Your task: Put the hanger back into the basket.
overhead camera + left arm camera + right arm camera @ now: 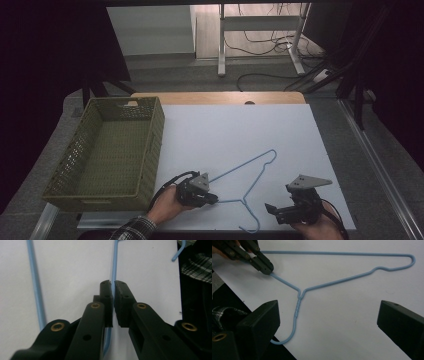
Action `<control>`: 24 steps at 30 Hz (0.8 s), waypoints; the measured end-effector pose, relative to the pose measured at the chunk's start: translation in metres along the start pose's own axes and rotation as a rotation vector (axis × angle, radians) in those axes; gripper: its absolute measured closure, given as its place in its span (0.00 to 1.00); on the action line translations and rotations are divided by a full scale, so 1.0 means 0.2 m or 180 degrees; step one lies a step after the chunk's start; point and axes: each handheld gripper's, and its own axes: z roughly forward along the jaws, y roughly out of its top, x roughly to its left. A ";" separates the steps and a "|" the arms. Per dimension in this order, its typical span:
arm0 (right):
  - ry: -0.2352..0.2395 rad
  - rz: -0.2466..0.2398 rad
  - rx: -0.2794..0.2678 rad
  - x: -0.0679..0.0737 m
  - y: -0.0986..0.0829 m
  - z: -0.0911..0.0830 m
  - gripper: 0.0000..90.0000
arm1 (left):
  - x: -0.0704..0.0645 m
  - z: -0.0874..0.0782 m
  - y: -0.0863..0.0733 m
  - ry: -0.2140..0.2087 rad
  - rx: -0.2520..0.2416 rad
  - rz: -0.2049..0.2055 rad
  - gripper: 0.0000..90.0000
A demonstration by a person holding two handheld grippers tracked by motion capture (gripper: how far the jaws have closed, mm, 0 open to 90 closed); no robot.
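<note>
Where it lies flat on the white table (280, 130), the blue wire hanger (255, 167) has its hook at the near edge. Left gripper (214, 199): jaws pressed together on the hanger's shoulder wire close to the twisted neck. Right gripper (271, 210): jaws spread wide, nothing between them, just beside the hook. A green woven basket (155, 135) stands at the table's left.

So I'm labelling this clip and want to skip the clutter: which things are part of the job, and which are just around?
In the job:
- blue wire hanger, flat on the white table
- left gripper, shut on one hanger arm
- right gripper, open beside the hook

Just around:
- green basket, left of the hanger
- desk frame and cables on the floor behind
</note>
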 end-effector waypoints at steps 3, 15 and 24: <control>-0.0013 0.0018 -0.0008 -0.01 0.00 0.00 0.05 | 0.00 0.01 0.03 0.0017 -0.0022 0.0012 0.90; -0.0039 0.0005 -0.0019 -0.01 -0.01 -0.01 0.05 | -0.02 0.10 0.11 0.0112 0.0128 0.0142 0.96; -0.0061 0.0016 -0.0085 -0.02 -0.01 -0.04 0.07 | 0.01 0.04 0.10 -0.0077 -0.0180 -0.0067 0.96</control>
